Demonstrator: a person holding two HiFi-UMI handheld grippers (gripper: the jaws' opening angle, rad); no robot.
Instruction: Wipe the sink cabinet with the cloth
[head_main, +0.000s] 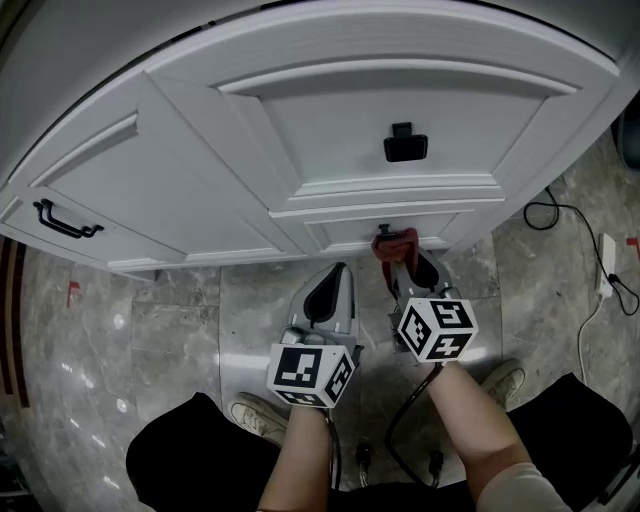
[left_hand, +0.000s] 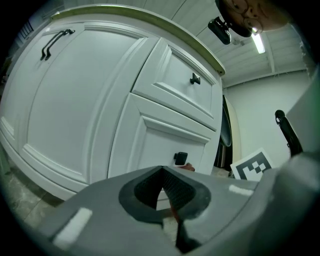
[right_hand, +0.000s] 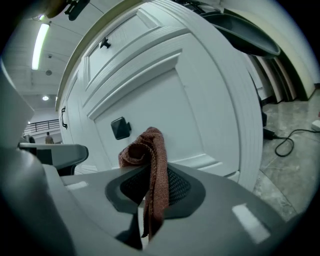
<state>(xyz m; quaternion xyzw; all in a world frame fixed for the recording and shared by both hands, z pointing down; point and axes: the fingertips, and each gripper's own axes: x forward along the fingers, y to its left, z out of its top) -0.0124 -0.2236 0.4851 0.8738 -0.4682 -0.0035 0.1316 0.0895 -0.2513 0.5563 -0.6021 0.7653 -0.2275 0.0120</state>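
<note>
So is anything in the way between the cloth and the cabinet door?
No, nothing visible. The right gripper holds the red cloth right up by the white cabinet door, with nothing between them. The left gripper sits off to its left, shut and empty.

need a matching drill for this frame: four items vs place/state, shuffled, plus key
1. cloth
2. left claw
3. bar handle
4. square knob

A. on the centre panel
B. shut, nothing in it
C. on the left door of the cabinet
D. pinched in the right claw

Pairs: 1-D, 2-B, 3-C, 4-A
</note>
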